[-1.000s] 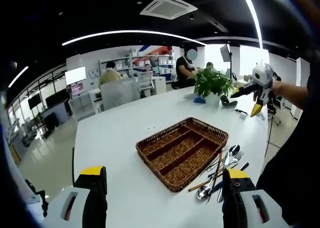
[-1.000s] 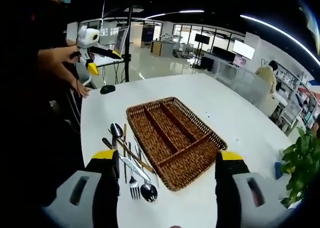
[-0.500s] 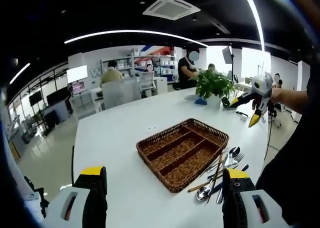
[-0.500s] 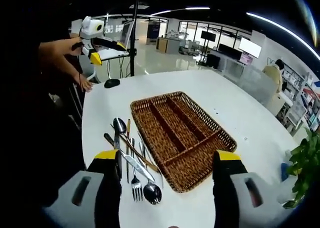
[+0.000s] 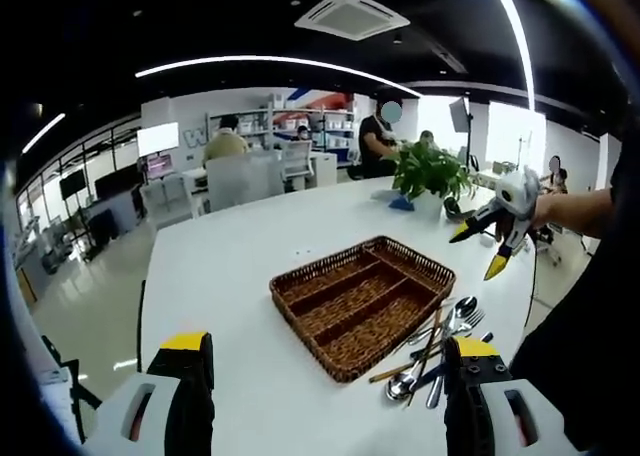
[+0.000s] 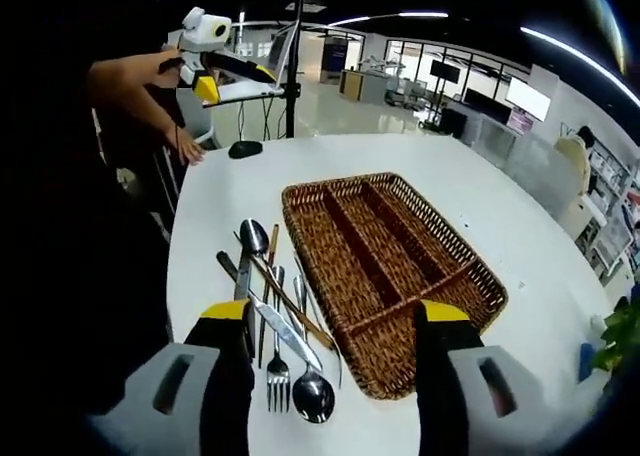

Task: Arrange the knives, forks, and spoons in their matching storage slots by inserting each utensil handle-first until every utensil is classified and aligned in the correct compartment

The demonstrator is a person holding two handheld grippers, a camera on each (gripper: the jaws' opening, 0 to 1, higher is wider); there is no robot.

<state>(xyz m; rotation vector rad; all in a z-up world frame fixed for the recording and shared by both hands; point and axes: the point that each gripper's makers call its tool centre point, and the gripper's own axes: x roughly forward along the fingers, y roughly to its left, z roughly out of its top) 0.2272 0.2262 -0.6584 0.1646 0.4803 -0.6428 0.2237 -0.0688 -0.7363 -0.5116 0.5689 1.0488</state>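
White table point(image 6: 470, 206) — one wicker tray point(image 6: 400, 266), two spoons point(image 6: 312, 396), one fork point(image 6: 277, 381).

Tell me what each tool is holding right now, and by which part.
Nothing. The left tool and right tool are both open and empty; the utensils lie loose on the table beside the wicker tray.

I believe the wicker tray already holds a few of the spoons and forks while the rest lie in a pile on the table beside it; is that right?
Not quite. The right gripper view shows the wicker tray with every compartment empty; no spoons or forks are in it yet. The utensils do lie in a pile on the white table beside the tray.
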